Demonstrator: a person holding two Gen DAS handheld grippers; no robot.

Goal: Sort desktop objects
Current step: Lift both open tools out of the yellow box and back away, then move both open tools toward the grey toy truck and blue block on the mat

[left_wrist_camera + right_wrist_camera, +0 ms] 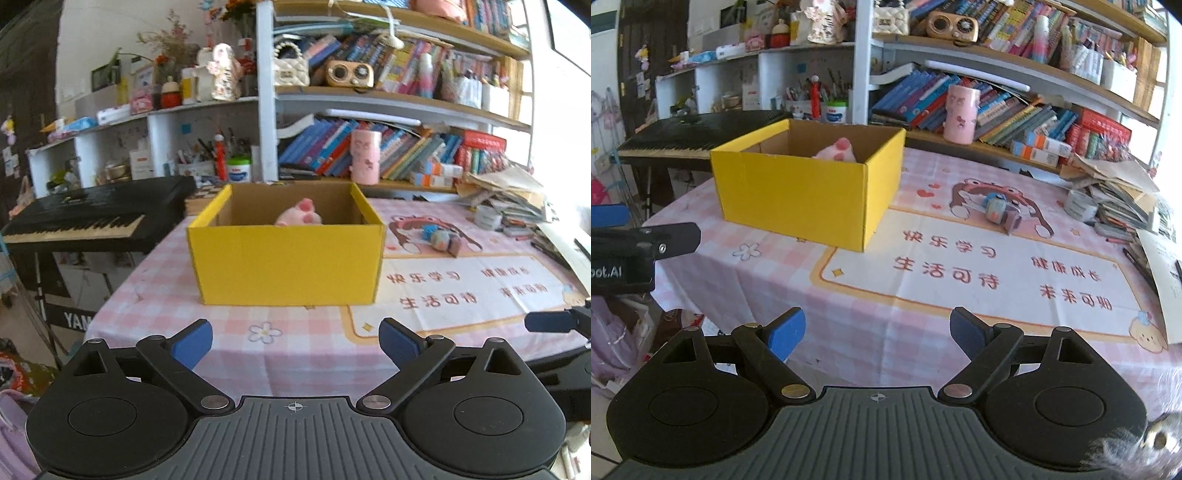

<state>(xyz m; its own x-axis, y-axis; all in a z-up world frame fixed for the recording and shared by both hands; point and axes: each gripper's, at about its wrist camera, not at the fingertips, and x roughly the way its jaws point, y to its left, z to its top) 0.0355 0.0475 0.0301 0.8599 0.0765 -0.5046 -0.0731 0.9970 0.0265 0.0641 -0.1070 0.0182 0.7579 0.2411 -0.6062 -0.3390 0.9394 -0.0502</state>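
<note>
A: status, left to right?

B: left gripper (295, 341) jaws apart, nothing in them, parked at the near table edge facing the yellow box (286, 266). pink plush toy (300, 216) already sits inside the box

A: right one?

B: right gripper (877, 334) also spread and empty, same near edge

A: what's left on the table?

B: small blue-grey toy (999, 211) on the cartoon mat (979, 266), right of the box and apart from it. ahead and right of the right gripper, long axis looks slanted left-far to right-near. my read: right hand is nearer, so it takes the pick
</note>
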